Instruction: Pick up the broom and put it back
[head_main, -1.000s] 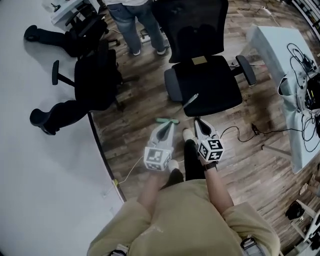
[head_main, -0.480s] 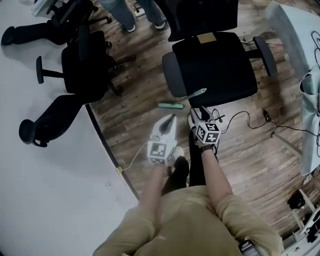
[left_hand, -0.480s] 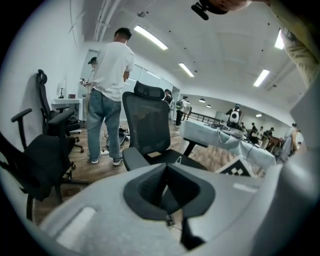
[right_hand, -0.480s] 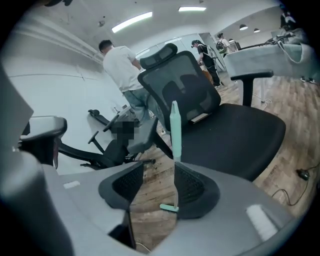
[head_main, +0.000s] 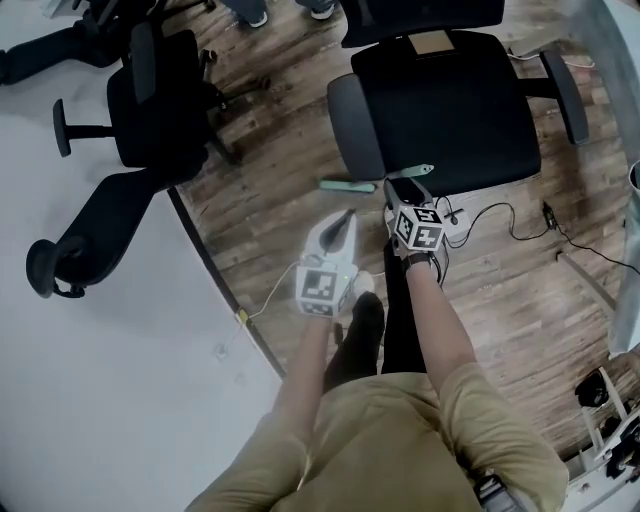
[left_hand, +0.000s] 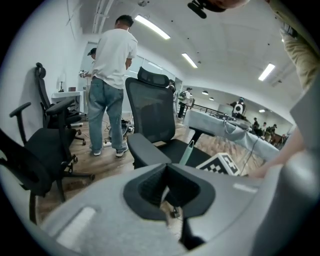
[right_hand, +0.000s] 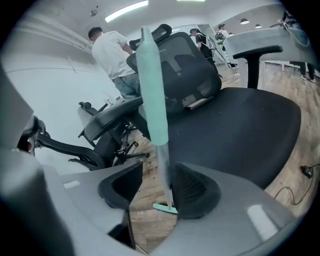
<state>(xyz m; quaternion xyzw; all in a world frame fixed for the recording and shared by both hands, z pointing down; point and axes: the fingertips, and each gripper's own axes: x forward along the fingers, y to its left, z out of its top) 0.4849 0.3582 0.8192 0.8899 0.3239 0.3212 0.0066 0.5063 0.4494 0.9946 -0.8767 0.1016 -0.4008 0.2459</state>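
Note:
The broom has a mint-green grip (right_hand: 152, 95), a thin silver shaft and a small green head (head_main: 345, 185) resting on the wood floor. It stands upright, leaning at the front edge of the black office chair (head_main: 440, 110). My right gripper (head_main: 403, 186) is around the shaft. Its jaws are opening, and in the right gripper view (right_hand: 157, 187) the shaft stands beside the right pad with a gap on the left. My left gripper (head_main: 345, 218) hangs just left of the broom, shut and empty; its own view (left_hand: 167, 192) shows the green grip (left_hand: 186, 152) ahead.
Two more black chairs (head_main: 160, 100) stand at the left beside a white floor area (head_main: 100, 350). A cable (head_main: 500, 215) runs over the wood floor to the right of the chair. A person (left_hand: 112, 75) stands beyond the chair.
Both grippers have sunk toward the floor, closer to the chair's front edge. The right jaws have spread apart around the broom's shaft. The broom still leans on the chair.

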